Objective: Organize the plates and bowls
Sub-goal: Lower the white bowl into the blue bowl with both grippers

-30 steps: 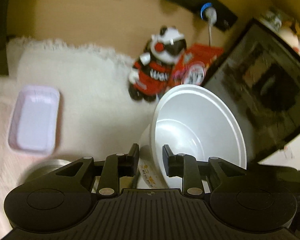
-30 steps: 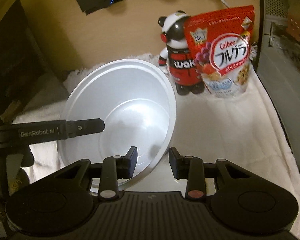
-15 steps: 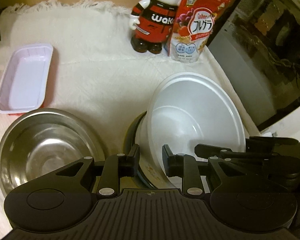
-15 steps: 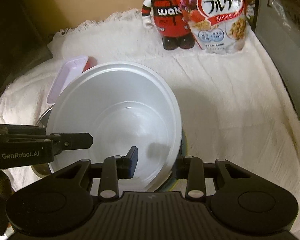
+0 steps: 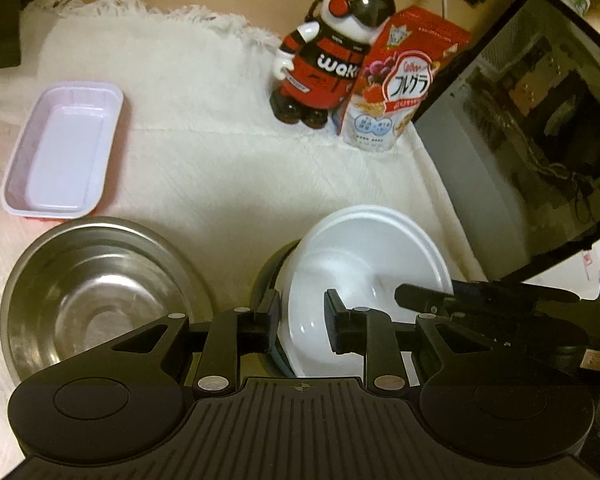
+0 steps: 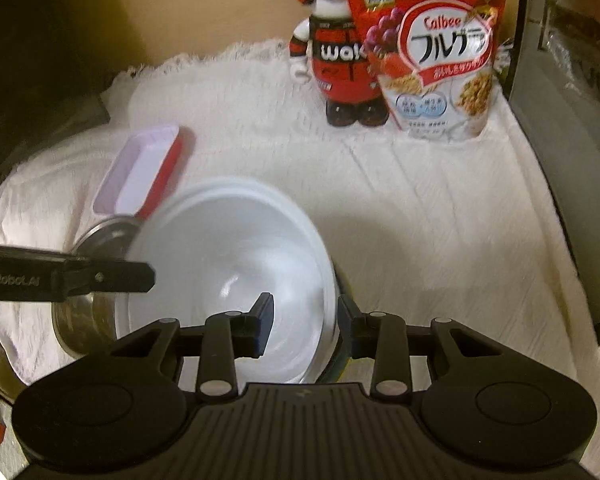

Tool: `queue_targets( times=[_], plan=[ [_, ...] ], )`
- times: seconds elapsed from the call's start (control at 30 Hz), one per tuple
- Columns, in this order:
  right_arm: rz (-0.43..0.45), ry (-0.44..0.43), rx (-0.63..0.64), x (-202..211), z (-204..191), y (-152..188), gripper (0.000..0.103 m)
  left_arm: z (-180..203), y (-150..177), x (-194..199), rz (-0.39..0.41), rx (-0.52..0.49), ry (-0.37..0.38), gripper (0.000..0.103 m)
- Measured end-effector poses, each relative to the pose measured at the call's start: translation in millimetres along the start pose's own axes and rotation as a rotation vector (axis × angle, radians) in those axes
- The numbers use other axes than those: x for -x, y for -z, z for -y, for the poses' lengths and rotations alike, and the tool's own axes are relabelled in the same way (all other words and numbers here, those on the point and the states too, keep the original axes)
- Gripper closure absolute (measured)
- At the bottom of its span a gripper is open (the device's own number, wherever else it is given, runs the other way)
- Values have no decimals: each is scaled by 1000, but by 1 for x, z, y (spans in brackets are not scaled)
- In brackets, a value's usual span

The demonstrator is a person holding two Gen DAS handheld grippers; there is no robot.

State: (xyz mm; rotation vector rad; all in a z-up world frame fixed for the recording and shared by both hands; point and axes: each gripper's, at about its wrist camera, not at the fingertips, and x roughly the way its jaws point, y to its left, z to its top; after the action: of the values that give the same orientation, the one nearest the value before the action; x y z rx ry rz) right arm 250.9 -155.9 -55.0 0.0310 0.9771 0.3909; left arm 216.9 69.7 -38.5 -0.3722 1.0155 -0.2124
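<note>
A white bowl (image 5: pixel 364 248) (image 6: pixel 228 248) is held from both sides, low over a dark bowl (image 5: pixel 265 280) whose rim peeks out beneath it. My left gripper (image 5: pixel 302 320) is shut on the white bowl's near-left rim. My right gripper (image 6: pixel 304 324) is shut on its right rim, and its fingers (image 5: pixel 440 296) also show in the left wrist view. A steel bowl (image 5: pixel 92 292) (image 6: pixel 96 240) sits just left of them on the white cloth. A rectangular white tray with red outside (image 5: pixel 64 156) (image 6: pixel 140 172) lies behind the steel bowl.
A red-and-black toy figure (image 5: pixel 324 68) and a red cereal bag (image 5: pixel 396 92) stand at the back of the cloth (image 5: pixel 220 152). A dark appliance with a glass door (image 5: pixel 540 120) lines the right side. Dark objects border the cloth's left edge.
Both grippers have come down with the white bowl. It was tilted steeply and high; now it sits flatter and lower, over the dark bowl beside the steel bowl.
</note>
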Motion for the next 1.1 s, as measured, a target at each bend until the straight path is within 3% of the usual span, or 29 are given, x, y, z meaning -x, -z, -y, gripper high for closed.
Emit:
queue_targets(
  times=[0.27, 0.5, 0.63, 0.77, 1.1],
  plan=[
    [16, -17, -41, -10, 5, -12, 66, -4, -2, -9, -43, 48, 4, 78],
    [70, -19, 23, 5, -4, -18, 66, 3, -6, -14, -21, -3, -45, 78],
    [30, -19, 1, -6, 2, -14, 67, 1, 0, -27, -57, -15, -86, 81],
    [-10, 16, -14, -20, 8, -6, 67, -3, 7, -29, -92, -8, -65, 81],
    [-20, 36, -86, -25, 26, -2, 67, 1, 0, 0, -19, -9, -34, 81]
  ],
)
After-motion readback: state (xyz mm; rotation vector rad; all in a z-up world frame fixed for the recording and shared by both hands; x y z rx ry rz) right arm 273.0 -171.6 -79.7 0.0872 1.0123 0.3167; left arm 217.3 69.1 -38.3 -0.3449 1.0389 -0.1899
